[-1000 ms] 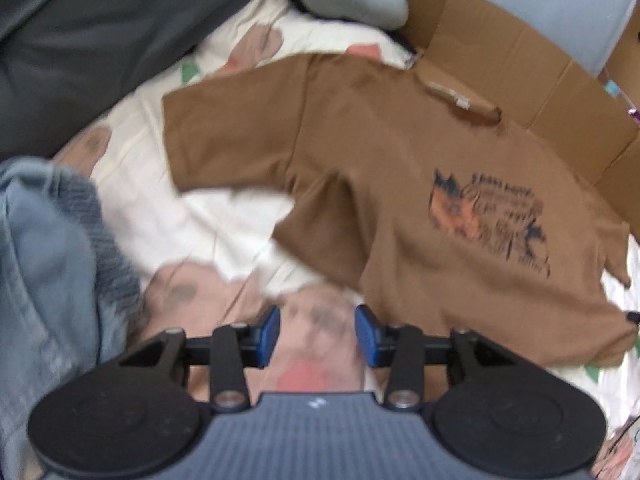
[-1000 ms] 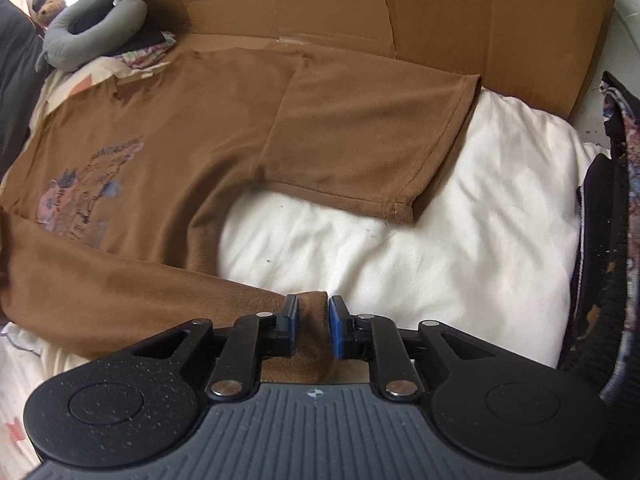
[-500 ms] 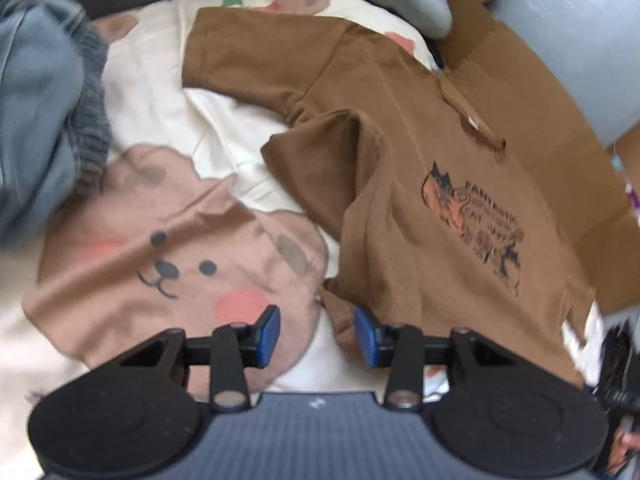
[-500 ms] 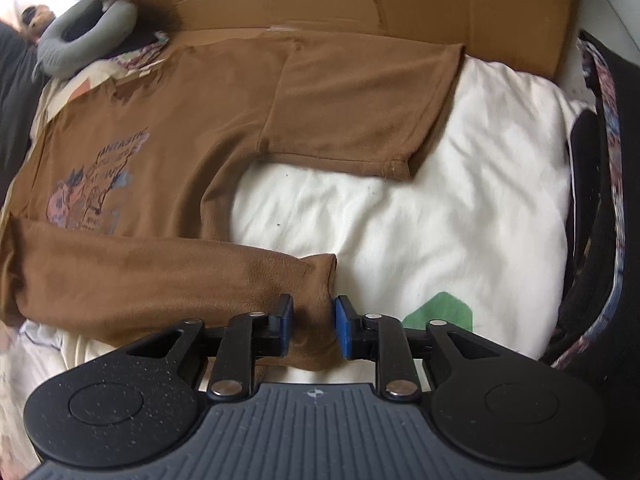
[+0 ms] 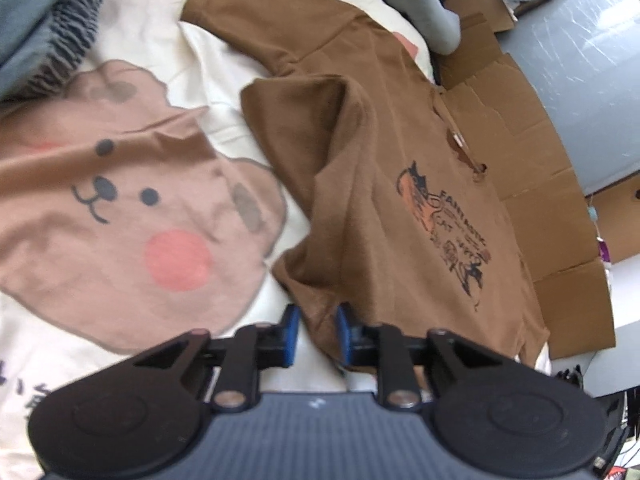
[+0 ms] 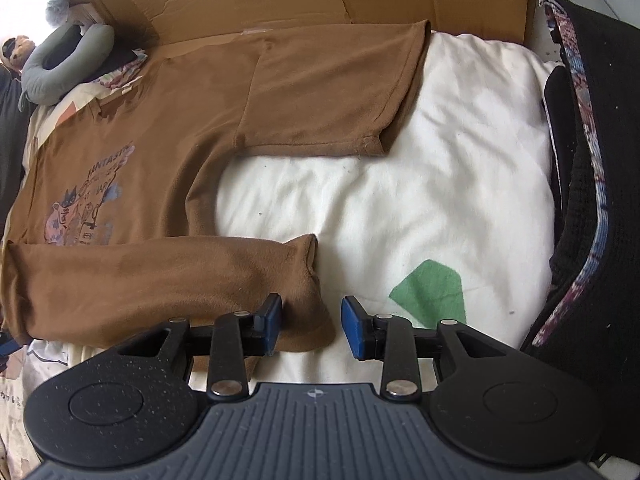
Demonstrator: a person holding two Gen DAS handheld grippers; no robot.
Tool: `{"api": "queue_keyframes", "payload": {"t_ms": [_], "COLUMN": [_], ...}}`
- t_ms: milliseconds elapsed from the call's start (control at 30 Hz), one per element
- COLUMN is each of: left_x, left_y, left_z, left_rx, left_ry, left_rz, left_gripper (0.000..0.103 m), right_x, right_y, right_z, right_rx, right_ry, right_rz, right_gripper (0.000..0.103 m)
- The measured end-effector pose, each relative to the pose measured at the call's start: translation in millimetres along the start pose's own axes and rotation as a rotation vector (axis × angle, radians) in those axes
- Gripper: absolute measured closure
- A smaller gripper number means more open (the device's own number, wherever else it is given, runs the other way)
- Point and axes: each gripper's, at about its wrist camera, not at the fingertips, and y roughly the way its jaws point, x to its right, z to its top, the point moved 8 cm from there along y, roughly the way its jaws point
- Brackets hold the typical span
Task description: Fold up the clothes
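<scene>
I see the brown cotton T-shirt with a cat print [image 6: 132, 152] spread on the cream bedsheet [image 6: 420, 184], its hem turned up. My left gripper [image 5: 317, 334] straddles its hem corner, jaws not yet pinching; my right gripper [image 6: 311, 326] gapes beside the other. Closing unevenly could skew the fold.

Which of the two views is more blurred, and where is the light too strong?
Left wrist view: soft motion blur, worst on the bear print; the shirt text is only partly legible. Right wrist view: sharper, with shirt seams crisp; the top-left corner is overexposed, and the white bedding is bright. Both bend straight lines toward the edges.
</scene>
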Motion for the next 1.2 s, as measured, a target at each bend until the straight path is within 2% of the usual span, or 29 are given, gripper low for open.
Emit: {"api": "queue_keyframes", "payload": {"t_ms": [100, 233, 367, 600, 700, 767, 833, 900, 933, 967, 1200], "left_x": [3.8, 4.2, 5.1, 4.1, 0.1, -1.9, -3.8, -6.5, -7.3, -7.3, -0.2], "left_y": [2.2, 3.2, -5.5, -0.7, 4.9, 8.2, 11.5, 13.7, 13.9, 13.8, -5.5], "left_z": [-1.9, -6.3, -5.9, -4.8, -6.4, -7.6, -8.7, -9.0, -8.9, -8.9, 0.7], "left_rx": [0.007, 0.004, 0.042, 0.025, 0.021, 0.021, 0.021, 0.029, 0.036, 0.042, 0.104], "left_ry": [-0.011, -0.033, -0.041, -0.066, -0.107, -0.134, -0.162, -0.188, -0.196, -0.199, -0.162], "left_rz": [-0.016, -0.021, -0.03, -0.049, -0.058, -0.068, -0.077, -0.089, -0.095, -0.101, -0.102], "left_gripper": [0.095, 0.1, 0.1, 0.099, 0.095, 0.088, 0.088, 0.09, 0.097, 0.099, 0.1], "right_x": [-0.6, -0.7, -1.2, 2.4, 1.8, 2.9, 4.3, 4.4, 4.3, 4.5, 6.8], "right_y": [-0.5, -0.2, -2.5, -1.7, -0.9, -0.6, -0.1, 1.0, 1.5, 1.3, -2.3], "right_z": [-2.0, -4.1, -3.9, -6.9, -9.2, -10.3, -11.1, -11.9, -12.3, -12.2, -12.1], "right_rx": [-0.001, -0.003, 0.003, 0.005, 0.003, 0.003, 0.002, 0.001, 0.001, 0.002, 0.008], "right_ry": [0.007, 0.018, 0.002, 0.018, 0.011, 0.013, 0.017, 0.017, 0.017, 0.016, 0.021], "right_rz": [0.009, 0.018, 0.018, 0.029, 0.03, 0.031, 0.032, 0.032, 0.032, 0.033, 0.034], "right_gripper": [0.063, 0.063, 0.063, 0.063, 0.063, 0.063, 0.063, 0.063, 0.063, 0.063, 0.063]}}
